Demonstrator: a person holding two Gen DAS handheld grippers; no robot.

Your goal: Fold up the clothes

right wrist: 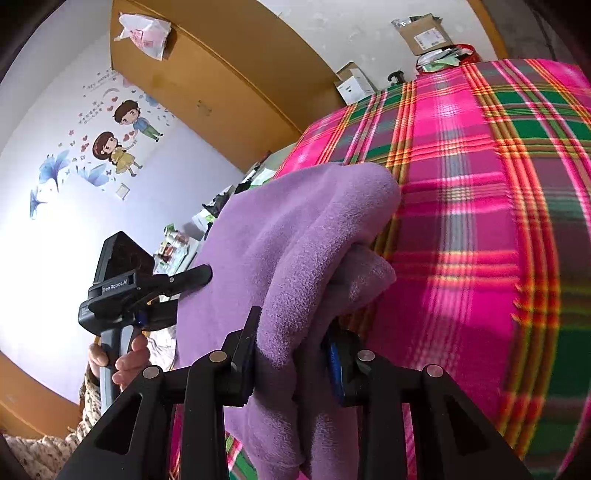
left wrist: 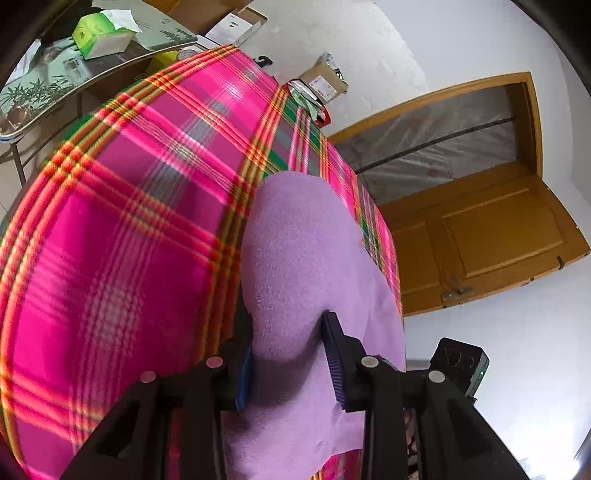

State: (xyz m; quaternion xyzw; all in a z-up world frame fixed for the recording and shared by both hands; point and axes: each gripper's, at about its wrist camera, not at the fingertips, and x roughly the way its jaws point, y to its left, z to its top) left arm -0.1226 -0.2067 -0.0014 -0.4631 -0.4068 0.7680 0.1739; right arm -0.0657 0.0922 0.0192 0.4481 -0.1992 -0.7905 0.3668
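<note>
The purple fleece garment [right wrist: 295,251] hangs lifted over a bed covered with a pink plaid blanket [right wrist: 480,221], held up at two places. In the right wrist view the right gripper [right wrist: 291,363] is clamped on a thick bunched fold of the fleece, which bulges up over the fingers [right wrist: 243,354] and droops below them; the tool angles down toward the bed. In the left wrist view the left gripper [left wrist: 290,363] is likewise closed on the cloth, its blue pads [left wrist: 334,363] pressing into the fabric from both sides, with a smooth panel of fleece stretching forward over the plaid. The right wrist view also shows the left tool from outside: a person's hand [right wrist: 127,360] is wrapped around its grey handle, fingers curled, a knitted sleeve [right wrist: 88,395] at the wrist, the black fingers reaching into the garment's edge. Beyond the bed stand a wooden door [left wrist: 491,236], cardboard boxes [right wrist: 424,33] on the floor, and a wall with cartoon stickers [right wrist: 118,144].
</note>
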